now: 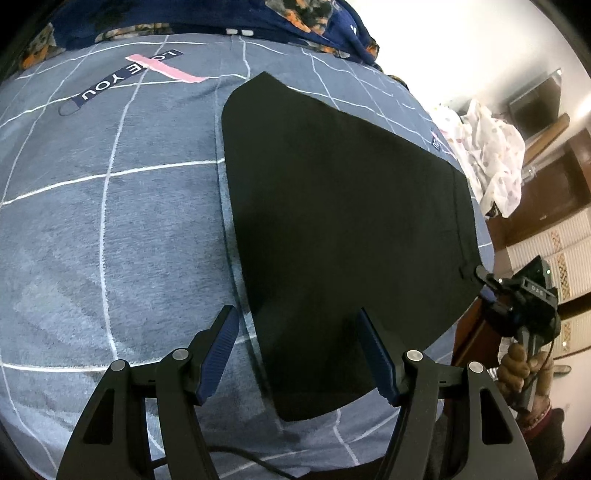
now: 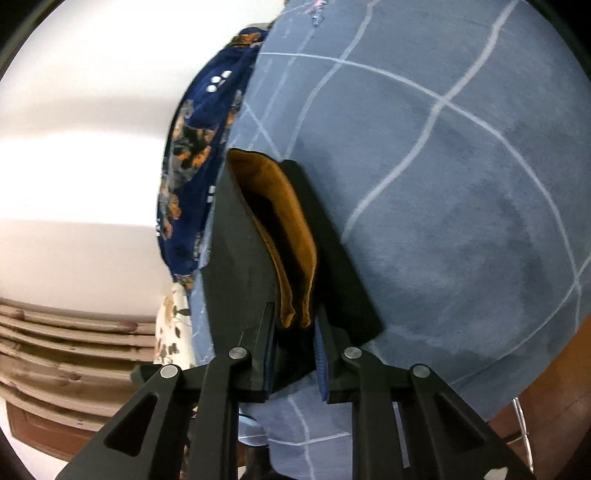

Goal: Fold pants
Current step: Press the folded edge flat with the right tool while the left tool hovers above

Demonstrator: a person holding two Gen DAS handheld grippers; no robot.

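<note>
On the bed (image 1: 110, 229) our black pants (image 1: 332, 221) lie flat, seemingly folded once lengthwise, our right gripper (image 2: 295, 343) pinching their waistband, our left gripper (image 1: 299, 354) hovering open, the crosswise fold remaining.

Home bedroom: bed with grey-blue grid-lined bedsheet (image 1: 110, 221), navy floral blanket (image 1: 314, 18) at top of frame, dark wooden furniture (image 1: 554, 177) and white patterned cloth (image 1: 491, 158) at right.

The grey checked bedsheet (image 1: 110, 221) bears a dark printed strip (image 1: 127, 79) reading "LOVE YOU".
</note>
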